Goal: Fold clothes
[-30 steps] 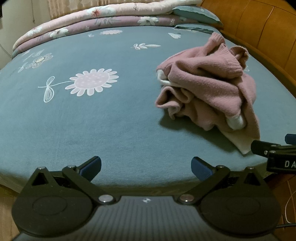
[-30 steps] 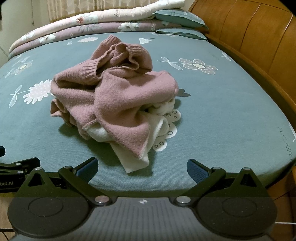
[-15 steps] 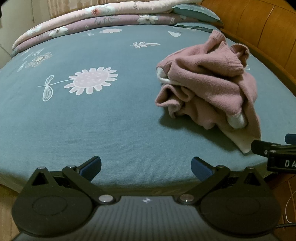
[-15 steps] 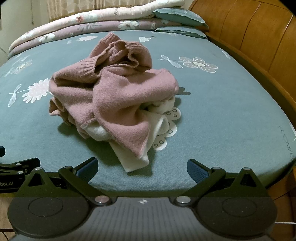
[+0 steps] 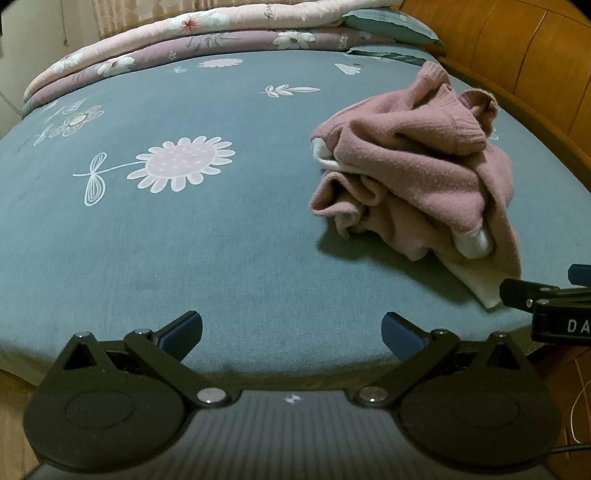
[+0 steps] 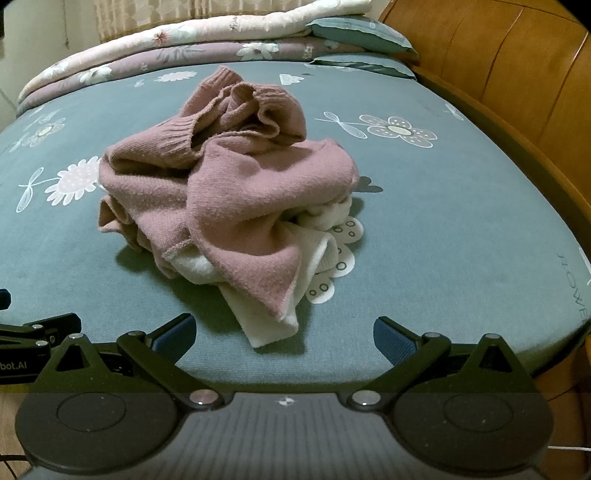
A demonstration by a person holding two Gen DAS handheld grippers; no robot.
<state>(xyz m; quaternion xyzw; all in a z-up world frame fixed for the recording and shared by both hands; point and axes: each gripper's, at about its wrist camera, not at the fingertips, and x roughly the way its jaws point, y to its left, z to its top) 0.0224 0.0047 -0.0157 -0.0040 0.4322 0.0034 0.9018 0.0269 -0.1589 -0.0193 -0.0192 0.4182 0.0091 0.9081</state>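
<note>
1. Where the teal bed sheet [image 6: 461, 229] meets its near edge, crumpled pink sweater [image 6: 236, 195] heaped in a loose mound, white lining or a second pale layer poking out at the bottom front.
2. Seen from the left wrist view, same sweater [image 5: 417, 177] well over to the right of the sheet [image 5: 207, 251], beside a large white daisy print [image 5: 181, 164].
3. Left gripper [image 5: 291, 328] hovering at the bed's near edge, blue-padded jaws spread wide, nothing between them, well apart from the sweater.
4. Right gripper [image 6: 284, 334] likewise spread wide and empty, aimed straight at the mound, pale tail of the cloth lying just ahead of the gap between the fingers, not touching.
5. Tip of the right gripper also poking in at the right edge of the left wrist view, near the sweater's pale corner.
6. Folded floral quilts [image 6: 184, 48] stacked along the far side of the bed, teal pillows [image 6: 362, 33] next to them.
7. Wooden headboard [image 6: 509, 62] running along the right side.
</note>
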